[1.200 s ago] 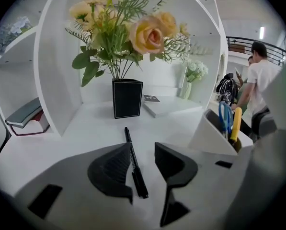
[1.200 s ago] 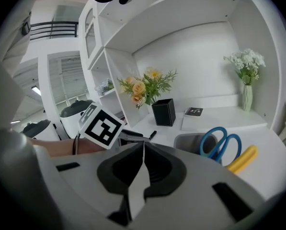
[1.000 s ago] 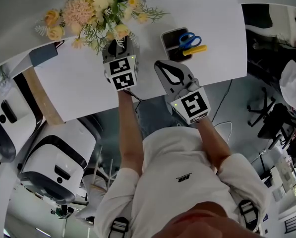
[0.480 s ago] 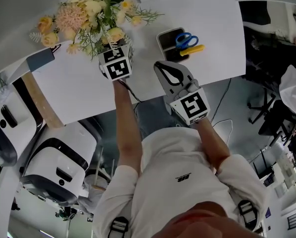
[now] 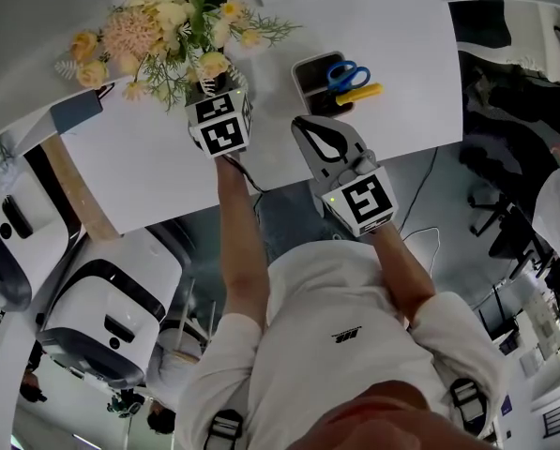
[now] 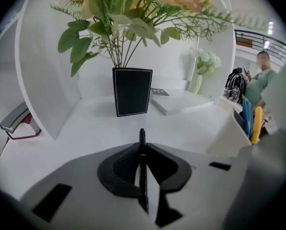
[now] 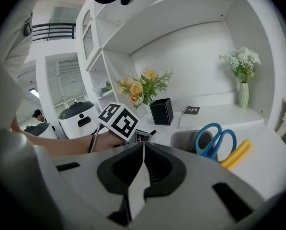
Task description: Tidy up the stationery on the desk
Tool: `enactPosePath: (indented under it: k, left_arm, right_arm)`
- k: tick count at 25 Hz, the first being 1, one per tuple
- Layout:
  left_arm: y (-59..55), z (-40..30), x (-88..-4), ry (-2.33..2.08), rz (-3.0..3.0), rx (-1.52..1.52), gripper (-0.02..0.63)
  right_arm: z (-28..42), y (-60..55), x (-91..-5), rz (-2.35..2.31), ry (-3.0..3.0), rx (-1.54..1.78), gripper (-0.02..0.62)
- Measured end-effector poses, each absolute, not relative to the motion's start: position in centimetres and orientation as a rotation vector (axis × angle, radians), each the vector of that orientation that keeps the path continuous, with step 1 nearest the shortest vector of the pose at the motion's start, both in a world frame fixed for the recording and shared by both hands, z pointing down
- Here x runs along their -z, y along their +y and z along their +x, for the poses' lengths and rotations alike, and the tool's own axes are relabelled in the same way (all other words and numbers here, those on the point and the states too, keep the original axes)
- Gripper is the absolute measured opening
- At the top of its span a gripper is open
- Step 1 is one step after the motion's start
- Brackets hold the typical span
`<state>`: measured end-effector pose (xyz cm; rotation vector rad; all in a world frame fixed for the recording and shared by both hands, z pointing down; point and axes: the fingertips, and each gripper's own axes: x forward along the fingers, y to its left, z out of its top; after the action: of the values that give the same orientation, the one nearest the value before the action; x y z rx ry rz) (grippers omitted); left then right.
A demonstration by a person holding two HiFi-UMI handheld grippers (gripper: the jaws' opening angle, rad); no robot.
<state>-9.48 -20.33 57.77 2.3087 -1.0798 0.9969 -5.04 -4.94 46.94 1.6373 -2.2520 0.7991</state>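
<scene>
Left gripper view shows my left gripper (image 6: 142, 152) closed tight on a slim black pen (image 6: 142, 134), whose tip pokes up past the jaws at frame centre. I pinch it along its length so it runs in line with the jaws, ready to drop end-first into a holder. Straight ahead, above centre, stands the black square vase (image 6: 131, 91) of flowers, apart from the pen.

In the head view, the grey desk organiser (image 5: 308, 68) sits in the upper middle. Blue scissors (image 5: 346, 73) and a yellow-handled tool (image 5: 366, 92) stand in it, so I judge that is where the pen belongs. My right gripper (image 5: 308, 127) hangs over the near edge of the white desk (image 5: 401, 54), just below the organiser. Its jaws are together with nothing between them, out of the left one's way.
</scene>
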Motion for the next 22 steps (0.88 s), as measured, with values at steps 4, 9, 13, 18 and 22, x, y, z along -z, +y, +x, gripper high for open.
enactPosePath:
  k: [4, 9, 13, 18, 22]
  left_arm:
    - [-19.1, -9.4, -55.6, -1.08, 2.331, -0.921, 0.0]
    - [-16.7, -9.1, -53.2, -1.068, 2.356, -0.844, 0.0]
    - [-14.9, -8.4, -50.8, -1.065, 2.381, -0.788, 0.0]
    - [-13.5, -6.9, -46.9, -1.041, 2.426, -0.639, 0.0]
    - [-13.1, -5.3, -43.9, -1.024, 2.462, -0.477, 0.0]
  right_arm:
    - [-4.9, -4.5, -46.7, 1.616, -2.266, -0.792, 0.0]
    - [-4.5, -3.9, -46.6, 1.606, -2.282, -0.786, 0.0]
    - [-3.5, -3.5, -46.3, 1.618, -2.283, -0.779, 0.0]
    - [-1.6, -2.9, -45.9, 1.644, -2.273, -0.763, 0.0]
    - [-0.3, -2.1, -46.2, 1.664, -2.257, -0.758, 0.0]
